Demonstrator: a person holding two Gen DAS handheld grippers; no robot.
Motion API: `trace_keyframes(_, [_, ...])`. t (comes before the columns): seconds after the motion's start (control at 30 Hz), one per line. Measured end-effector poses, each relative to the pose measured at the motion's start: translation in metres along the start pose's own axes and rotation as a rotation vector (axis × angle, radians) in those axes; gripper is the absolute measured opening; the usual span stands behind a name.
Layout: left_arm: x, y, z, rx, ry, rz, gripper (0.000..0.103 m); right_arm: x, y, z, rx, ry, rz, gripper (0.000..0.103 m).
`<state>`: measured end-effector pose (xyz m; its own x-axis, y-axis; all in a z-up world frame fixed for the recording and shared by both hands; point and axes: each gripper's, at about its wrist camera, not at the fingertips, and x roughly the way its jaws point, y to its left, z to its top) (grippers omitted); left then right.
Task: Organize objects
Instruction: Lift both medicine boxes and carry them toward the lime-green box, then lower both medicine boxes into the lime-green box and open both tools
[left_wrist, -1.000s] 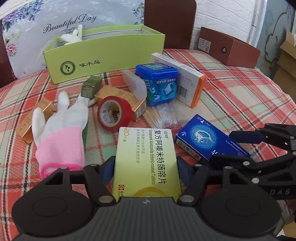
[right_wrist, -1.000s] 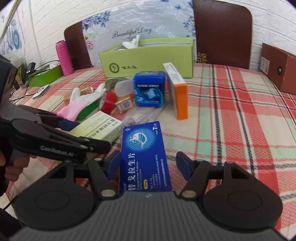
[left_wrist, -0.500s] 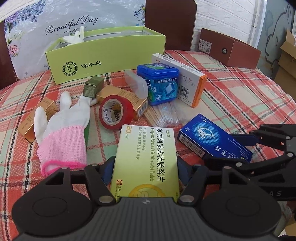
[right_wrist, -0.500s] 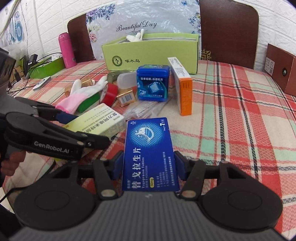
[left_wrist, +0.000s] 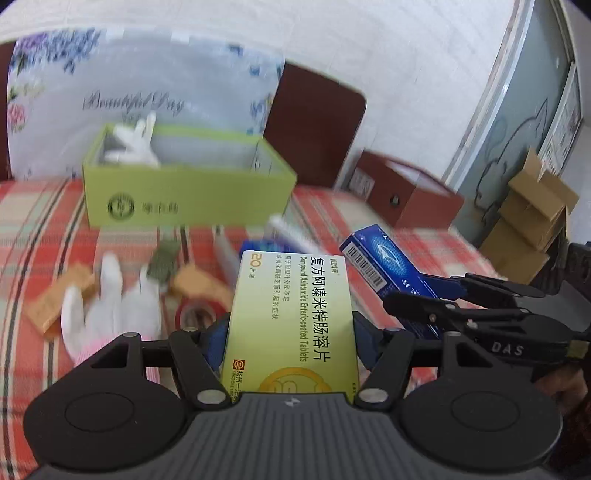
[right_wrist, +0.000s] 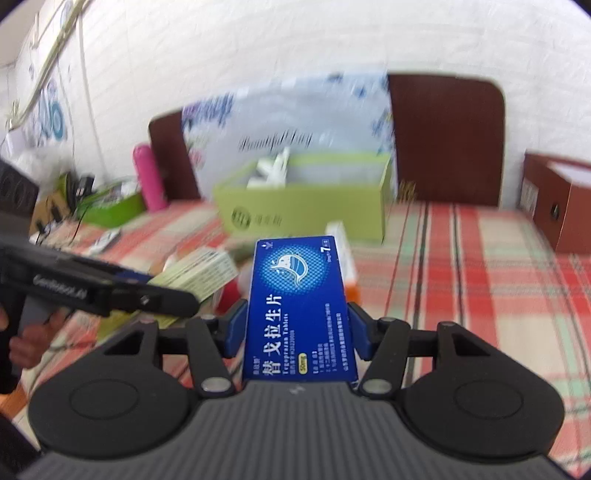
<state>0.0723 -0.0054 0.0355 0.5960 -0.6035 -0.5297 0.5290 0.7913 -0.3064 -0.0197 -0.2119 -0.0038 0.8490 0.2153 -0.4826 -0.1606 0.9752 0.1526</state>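
Yellow-green cardboard fills the left claw (left_wrist: 291, 334): the yellow pill box (left_wrist: 291, 325) is clamped by its long sides between the blue pads and held clear of the bench (left_wrist: 33, 225). The right claw (right_wrist: 297, 332) grips the blue pill box (right_wrist: 299, 306) the same way, also in the air — its jaws have just been closing, with the box between them.

Judging from the task, the step in hand is carrying both boxes to the open green box (left_wrist: 184, 199) at the back of the bench, where a white glove (left_wrist: 133, 147) already sits at one end.

- Keep both grips steady; thin card crushes if squeezed harder and slips if eased.
- The two claws ride near each other, so bring them to the green box one at a time, or to opposite ends.
- Pass above the clutter below — the white-and-pink glove (left_wrist: 107, 306), the tape roll (left_wrist: 195, 314), the small gold cartons (left_wrist: 62, 295).
- Clear the near wall of the green box before tipping down.
- Lower each box into the free end, away from the glove, and let go only once it rests inside.
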Motion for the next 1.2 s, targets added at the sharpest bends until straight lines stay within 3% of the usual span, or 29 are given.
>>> trace_keyframes(0.2, [0.0,0.016,0.056,-0.054,-0.167,0.074,0.069,0.02,-0.013,0.05,-0.005,-0.129,-0.065,0.056])
trace_keyframes(0.43, [0.024,0.045,0.11,-0.138,-0.258,0.144,0.069,0.077,-0.029,0.093,0.005,-0.131,-0.059,0.056])
trace_keyframes(0.73, [0.082,0.088,0.16,-0.204,-0.273,0.225,0.069,0.163,-0.038,0.14,-0.076,-0.094,-0.046,0.056])
trace_keyframes(1.0, [0.125,0.117,0.17,-0.213,-0.221,0.263,0.069,0.234,-0.034,0.153,-0.138,-0.039,-0.023,0.056])
trace_keyframes(1.03, [0.13,0.119,0.169,-0.206,-0.217,0.274,0.074,0.242,-0.032,0.151,-0.149,-0.028,-0.018,0.056])
trace_keyframes(1.1, [0.139,0.123,0.167,-0.194,-0.193,0.326,0.084,0.259,-0.028,0.147,-0.178,0.014,-0.003,0.063])
trace_keyframes(1.13, [0.141,0.127,0.165,-0.199,-0.19,0.348,0.084,0.266,-0.026,0.144,-0.194,0.038,-0.008,0.073])
trace_keyframes(1.2, [0.141,0.137,0.16,-0.223,-0.183,0.345,0.084,0.274,-0.023,0.138,-0.236,0.054,-0.032,0.076])
